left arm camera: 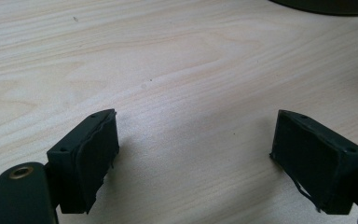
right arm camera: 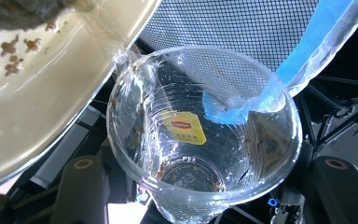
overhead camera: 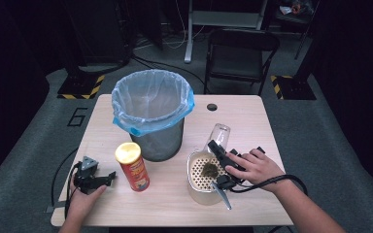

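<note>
My right gripper is shut on a clear plastic cup, which is tipped on its side beside a cream strainer bowl. A dark wet clump lies on the strainer's perforated top. In the right gripper view the cup faces me mouth-first between the jaws of that gripper. A yellow tea tag sticks to the cup's inner wall, and its rim touches the strainer's edge. My left gripper rests on the table at the left. It stands open with only bare wood between its pads.
A mesh waste bin lined with a blue bag stands mid-table. A red snack can with a yellow lid stands upright in front of it. A metal utensil sticks out by the strainer. A folding chair is behind the table.
</note>
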The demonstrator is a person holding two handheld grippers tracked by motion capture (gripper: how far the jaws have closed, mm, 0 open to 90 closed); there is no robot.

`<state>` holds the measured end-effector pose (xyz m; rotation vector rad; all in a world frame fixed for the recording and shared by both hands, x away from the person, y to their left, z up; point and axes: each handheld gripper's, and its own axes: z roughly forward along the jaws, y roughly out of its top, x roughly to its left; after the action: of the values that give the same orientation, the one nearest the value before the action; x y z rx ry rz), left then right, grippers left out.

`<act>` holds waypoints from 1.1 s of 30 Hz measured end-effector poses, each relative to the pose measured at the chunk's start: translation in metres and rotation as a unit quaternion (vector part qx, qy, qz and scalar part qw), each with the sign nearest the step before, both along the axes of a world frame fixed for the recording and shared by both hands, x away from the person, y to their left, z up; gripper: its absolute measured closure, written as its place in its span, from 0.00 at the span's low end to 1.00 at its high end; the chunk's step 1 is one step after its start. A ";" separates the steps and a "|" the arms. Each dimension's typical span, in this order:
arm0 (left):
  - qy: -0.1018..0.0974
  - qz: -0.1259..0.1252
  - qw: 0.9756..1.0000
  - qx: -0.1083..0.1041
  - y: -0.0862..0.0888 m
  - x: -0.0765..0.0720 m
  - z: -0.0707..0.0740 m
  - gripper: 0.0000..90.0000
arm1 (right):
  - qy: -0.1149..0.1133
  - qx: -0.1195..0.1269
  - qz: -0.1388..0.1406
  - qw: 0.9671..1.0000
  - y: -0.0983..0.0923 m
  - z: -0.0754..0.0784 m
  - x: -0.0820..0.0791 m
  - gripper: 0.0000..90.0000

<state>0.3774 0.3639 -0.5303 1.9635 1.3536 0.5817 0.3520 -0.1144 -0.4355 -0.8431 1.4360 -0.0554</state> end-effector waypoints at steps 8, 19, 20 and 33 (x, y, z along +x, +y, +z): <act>0.002 -0.001 1.000 0.000 0.000 0.000 0.000 0.16 | -0.018 -0.014 0.015 1.000 0.004 0.003 -0.003 0.42; 0.002 -0.001 1.000 0.000 0.000 0.000 0.000 0.16 | -0.018 -0.014 0.019 1.000 0.005 0.004 -0.005 0.42; 0.002 -0.001 1.000 0.000 0.000 0.000 0.000 0.16 | -0.020 -0.013 0.019 1.000 0.005 0.004 -0.005 0.42; 0.000 0.000 1.000 0.000 0.000 0.000 0.000 0.16 | -0.022 -0.010 0.020 1.000 0.004 0.006 -0.006 0.42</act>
<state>0.3774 0.3639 -0.5302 1.9636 1.3537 0.5808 0.3461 -0.1100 -0.4293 -0.8812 1.3789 -0.0574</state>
